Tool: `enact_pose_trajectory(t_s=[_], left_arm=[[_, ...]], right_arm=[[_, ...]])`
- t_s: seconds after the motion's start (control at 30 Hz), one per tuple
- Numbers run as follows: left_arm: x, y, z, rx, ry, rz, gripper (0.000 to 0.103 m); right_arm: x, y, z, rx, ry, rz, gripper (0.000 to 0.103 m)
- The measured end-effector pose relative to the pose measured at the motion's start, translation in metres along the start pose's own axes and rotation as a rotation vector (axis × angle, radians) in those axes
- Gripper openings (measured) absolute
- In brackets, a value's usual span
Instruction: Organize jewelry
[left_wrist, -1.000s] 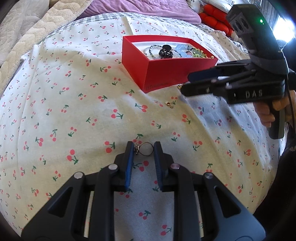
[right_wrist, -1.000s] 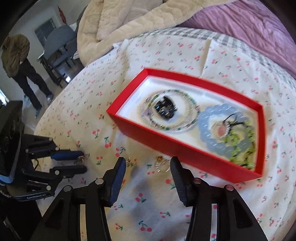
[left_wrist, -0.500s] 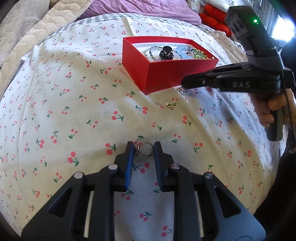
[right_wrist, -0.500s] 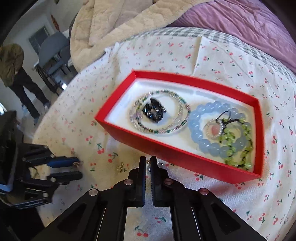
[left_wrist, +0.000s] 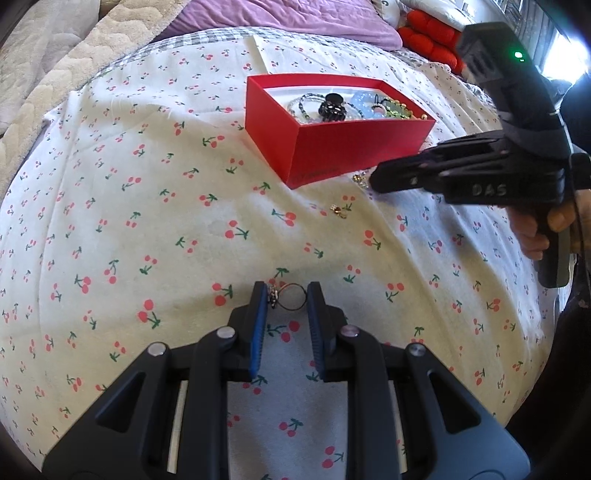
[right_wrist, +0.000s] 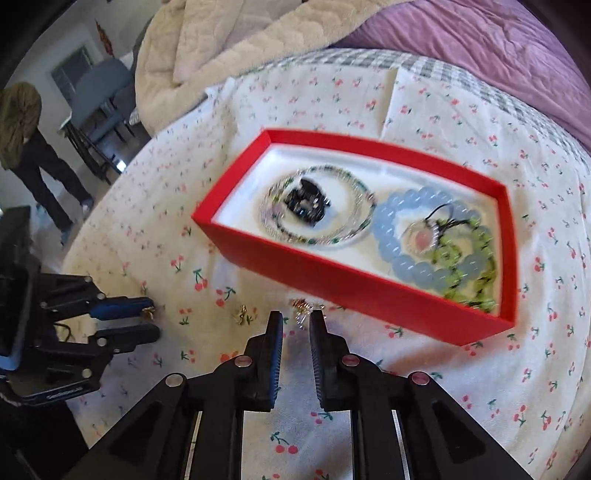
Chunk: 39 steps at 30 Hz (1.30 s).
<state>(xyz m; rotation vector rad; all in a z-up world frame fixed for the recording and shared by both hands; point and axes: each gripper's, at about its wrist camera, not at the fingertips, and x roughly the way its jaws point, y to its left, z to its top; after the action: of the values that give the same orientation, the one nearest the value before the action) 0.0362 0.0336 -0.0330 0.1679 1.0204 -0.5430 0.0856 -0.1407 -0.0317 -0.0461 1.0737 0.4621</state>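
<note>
A red box (left_wrist: 332, 136) (right_wrist: 354, 291) on the cherry-print sheet holds bead bracelets, a black clip and a pendant. My left gripper (left_wrist: 286, 295) is open around a thin ring (left_wrist: 291, 297) lying on the sheet, its decorated part by the left finger. My right gripper (right_wrist: 297, 319) stands partly open, with a small gold jewel (right_wrist: 301, 308) at its fingertips just in front of the box; from the left wrist view it (left_wrist: 373, 181) looks narrow. A small gold earring (left_wrist: 338, 210) (right_wrist: 242, 315) lies loose between the two grippers.
A cream quilt (right_wrist: 229, 40) and a purple blanket (right_wrist: 480, 48) lie behind the box. Red cushions (left_wrist: 432, 40) sit at the far right. A person (right_wrist: 26, 147) stands by chairs beyond the bed's edge at the left.
My right gripper closed at the gold jewel by the box, then its fingers parted a little. My left gripper has stayed around the ring.
</note>
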Motion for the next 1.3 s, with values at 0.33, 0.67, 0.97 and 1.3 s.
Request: enact_pose_trajectory(t_s=[0.33, 0.67, 0.97, 1.3], left_arm=[[-0.001, 0.006, 0.001, -0.007, -0.001, -0.002, 0.024], [0.002, 0.006, -0.001, 0.003, 0.004, 0.002, 0.024], [0.007, 0.004, -0.006, 0.022, 0.023, 0.012, 0.024], [0.004, 0.004, -0.005, 0.017, 0.021, 0.012, 0.024]], right_arm=[[0.004, 0.01, 0.002, -0.007, 0.003, 0.003, 0.017], [0.016, 0.049, -0.002, -0.135, -0.002, 0.046, 0.065], [0.031, 0.059, -0.005, -0.201, -0.005, 0.007, 0.036], [0.031, 0.053, -0.004, -0.181, -0.01, 0.005, 0.006]])
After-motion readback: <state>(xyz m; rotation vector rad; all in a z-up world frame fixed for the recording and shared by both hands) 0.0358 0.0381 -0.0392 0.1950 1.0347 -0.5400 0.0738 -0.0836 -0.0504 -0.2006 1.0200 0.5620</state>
